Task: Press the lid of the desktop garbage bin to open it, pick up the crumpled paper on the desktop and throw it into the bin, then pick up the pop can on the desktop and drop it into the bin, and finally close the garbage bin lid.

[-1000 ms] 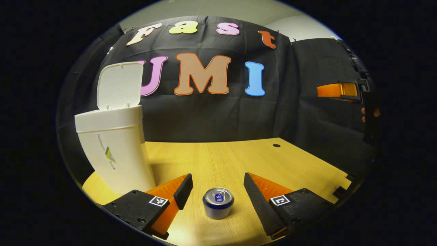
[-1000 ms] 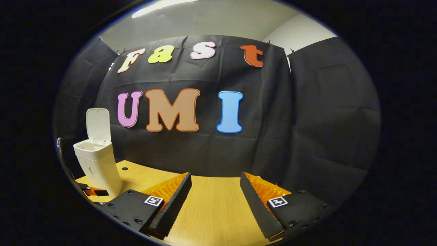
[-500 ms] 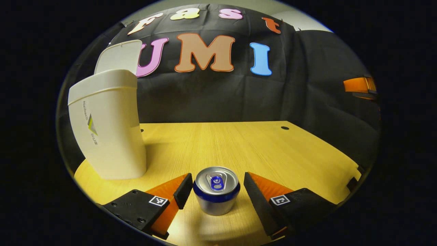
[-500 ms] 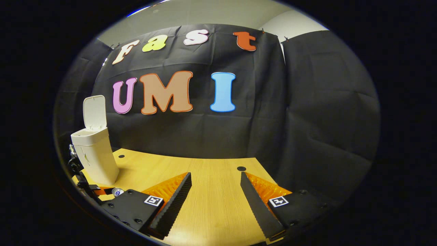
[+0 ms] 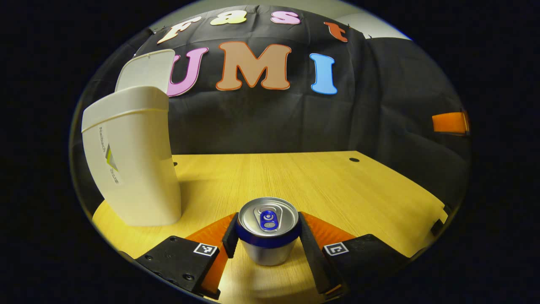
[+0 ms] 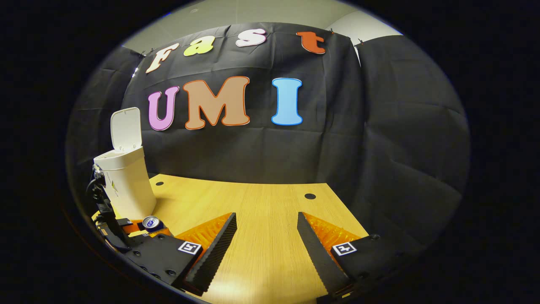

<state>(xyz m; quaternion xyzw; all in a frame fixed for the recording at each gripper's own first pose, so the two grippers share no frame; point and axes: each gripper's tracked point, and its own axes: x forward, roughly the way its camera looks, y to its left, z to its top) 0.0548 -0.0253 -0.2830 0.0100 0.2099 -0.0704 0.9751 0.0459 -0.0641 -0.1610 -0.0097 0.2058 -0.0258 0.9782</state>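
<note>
Gripping the upright pop can (image 5: pixel 267 230) on the desktop (image 5: pixel 337 185), left gripper (image 5: pixel 267 241) presses both fingers against it beside the open-lidded bin (image 5: pixel 130 160). Right gripper (image 6: pixel 265 249) hovers spread wide, holding nothing.

Right tool (image 6: pixel 266 242) low over table (image 6: pixel 261 202), fingers wide apart, nothing between them. White bin (image 6: pixel 126 185) stands upright far left on table, lid (image 6: pixel 125 128) up and open. Can (image 6: pixel 151 222) stands just in front of bin, upright, top showing. Other tool (image 6: pixel 110 221) beside can at left edge; grip too small to tell. Two small dark holes in table top.
</note>
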